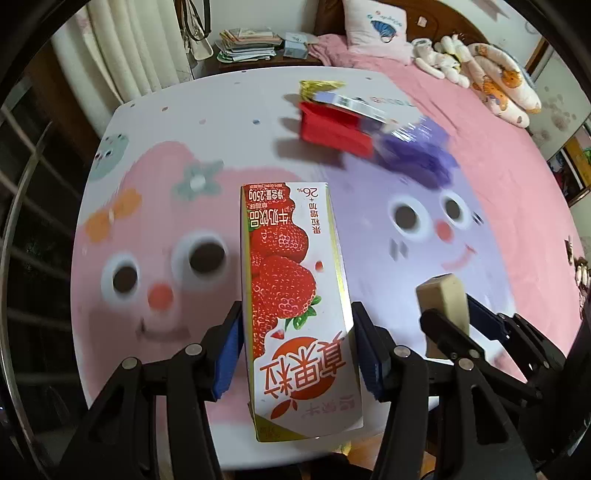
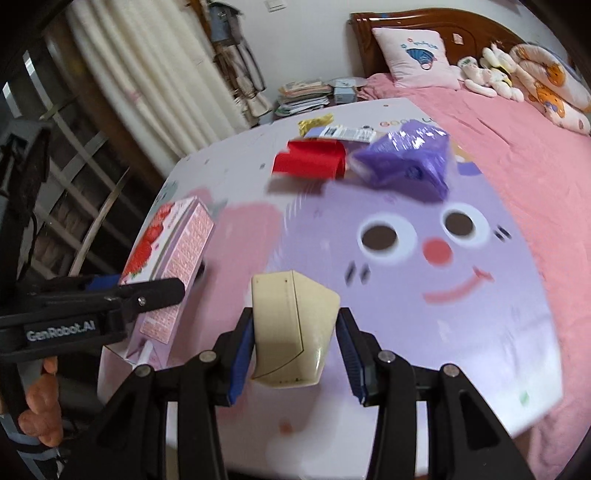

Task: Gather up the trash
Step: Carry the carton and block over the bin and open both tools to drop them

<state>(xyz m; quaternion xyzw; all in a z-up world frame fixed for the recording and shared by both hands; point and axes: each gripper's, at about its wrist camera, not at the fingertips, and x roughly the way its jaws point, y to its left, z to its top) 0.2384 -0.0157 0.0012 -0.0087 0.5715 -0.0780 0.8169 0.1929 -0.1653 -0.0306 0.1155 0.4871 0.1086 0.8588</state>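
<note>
A strawberry milk carton, white with red berries, is pinched between the blue pads of my left gripper and hangs above the tabletop. From the right wrist view the same carton and left gripper appear at the left. My right gripper is shut on a crumpled cream-coloured carton, also seen as the cream carton in the right gripper. Farther back lie a red box, a purple plastic bag, a gold wrapper and a blue-white packet.
The tabletop has pink and purple cartoon faces. A pink bed with a pillow and soft toys lies to the right. A nightstand with stacked books and curtains are behind. A person's hand holds the left gripper.
</note>
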